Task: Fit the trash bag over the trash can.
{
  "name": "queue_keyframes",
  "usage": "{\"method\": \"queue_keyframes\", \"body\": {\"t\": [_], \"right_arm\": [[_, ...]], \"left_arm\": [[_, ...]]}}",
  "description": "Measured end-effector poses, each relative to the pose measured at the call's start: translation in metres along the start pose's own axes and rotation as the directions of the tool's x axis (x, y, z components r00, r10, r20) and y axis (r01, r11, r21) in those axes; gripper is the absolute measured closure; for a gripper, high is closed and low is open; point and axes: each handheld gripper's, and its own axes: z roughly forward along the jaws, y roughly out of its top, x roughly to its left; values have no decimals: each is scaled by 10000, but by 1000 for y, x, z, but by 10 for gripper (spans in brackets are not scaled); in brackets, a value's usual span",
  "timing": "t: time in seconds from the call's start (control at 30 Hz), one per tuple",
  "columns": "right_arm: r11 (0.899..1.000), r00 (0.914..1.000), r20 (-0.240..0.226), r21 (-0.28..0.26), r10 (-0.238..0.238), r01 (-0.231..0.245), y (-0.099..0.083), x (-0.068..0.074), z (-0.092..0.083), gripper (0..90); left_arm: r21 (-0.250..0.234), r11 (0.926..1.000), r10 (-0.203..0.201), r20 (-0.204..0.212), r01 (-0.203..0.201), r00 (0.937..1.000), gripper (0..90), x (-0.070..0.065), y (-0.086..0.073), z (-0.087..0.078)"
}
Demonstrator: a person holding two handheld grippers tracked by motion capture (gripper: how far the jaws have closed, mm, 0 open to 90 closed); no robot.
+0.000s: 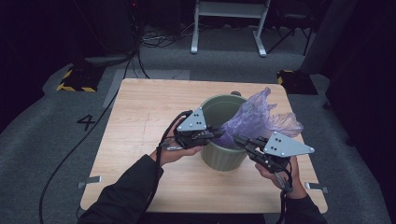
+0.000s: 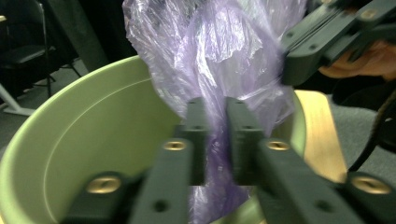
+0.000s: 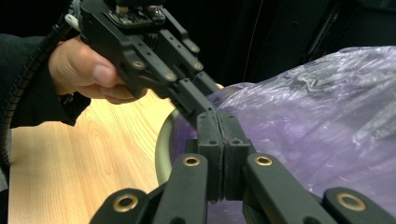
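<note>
A pale green bin (image 1: 224, 156) stands mid-table, and a crumpled purple plastic bag (image 1: 261, 116) rises out of it and spills over its right rim. My left gripper (image 1: 218, 134) reaches over the near rim from the left. In the left gripper view it (image 2: 215, 135) is shut on a bunched fold of the bag (image 2: 219, 42) above the bin's inner wall (image 2: 93, 130). My right gripper (image 1: 239, 139) comes in from the right. Its jaws (image 3: 218, 135) are pressed tight together against the bag (image 3: 327, 116), apparently pinching the film. The two grippers' tips nearly touch.
The wooden table (image 1: 140, 107) has bare room left of and in front of the bin. Small metal brackets (image 1: 88, 181) sit at its front corners. Beyond it are grey floor, cables, a white frame (image 1: 229, 28) and yellow-black striped blocks (image 1: 74, 81).
</note>
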Motion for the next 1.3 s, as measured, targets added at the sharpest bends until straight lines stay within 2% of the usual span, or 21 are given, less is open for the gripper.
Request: {"method": "queue_keyframes", "body": {"t": [0.13,0.2,0.33,0.4,0.47,0.63,0.7,0.8,0.93,1.03,1.13,1.17,1.2,1.23,1.3], "right_arm": [[10000,10000,87,-80,-5,5,0,1,-4,833],[9999,9994,327,-127,63,-59,-1,2,-7,702],[9992,9979,614,-370,187,-165,-2,3,-20,529],[9984,9976,648,-526,246,-212,-1,4,-29,469],[9982,9950,969,-572,223,-168,0,5,-37,383],[9963,9795,1985,-843,344,-179,1,2,-60,268],[9962,9703,2400,-866,306,-100,1,0,-68,249],[9957,9601,2779,-925,327,-71,0,-5,-77,229],[9977,9431,3295,-627,434,-240,-6,-17,-80,204],[9962,9461,3131,-514,834,-708,-13,-29,-79,185],[9925,9592,2553,-302,1219,-1181,-19,-36,-71,190],[9915,9636,2338,-323,1299,-1258,-20,-37,-70,234],[9913,9696,2065,-364,1313,-1264,-21,-37,-68,332],[9934,9788,1705,-357,1135,-1090,-21,-36,-66,454],[9951,9868,1325,-438,935,-884,-20,-33,-63,558]], "left_arm": [[-91,9999,92,-64,-92,9999,894,1,-3,-2],[-125,9995,271,-301,-275,9992,895,-1,-4,-3],[-298,9988,385,-473,-399,9981,895,-1,-8,-9],[-398,9984,375,-554,-398,9978,895,-1,-10,-11],[-447,9982,382,-604,-409,9974,894,0,-12,-13],[-480,9980,374,-692,-408,9969,894,2,-18,-16],[-461,9981,375,-726,-409,9967,894,3,-20,-16],[-466,9981,370,-738,-406,9966,894,4,-22,-16],[-462,9981,376,-741,-411,9965,894,5,-24,-16],[-495,9982,313,-703,-348,9970,894,8,-27,-16],[-566,9981,203,-702,-243,9973,892,9,-28,-16],[-575,9981,192,-699,-232,9974,891,10,-29,-16],[-589,9980,178,-713,-220,9973,890,10,-29,-16],[-595,9980,173,-722,-216,9972,887,10,-29,-17],[-595,9980,185,-732,-229,9971,880,10,-29,-17]]}}
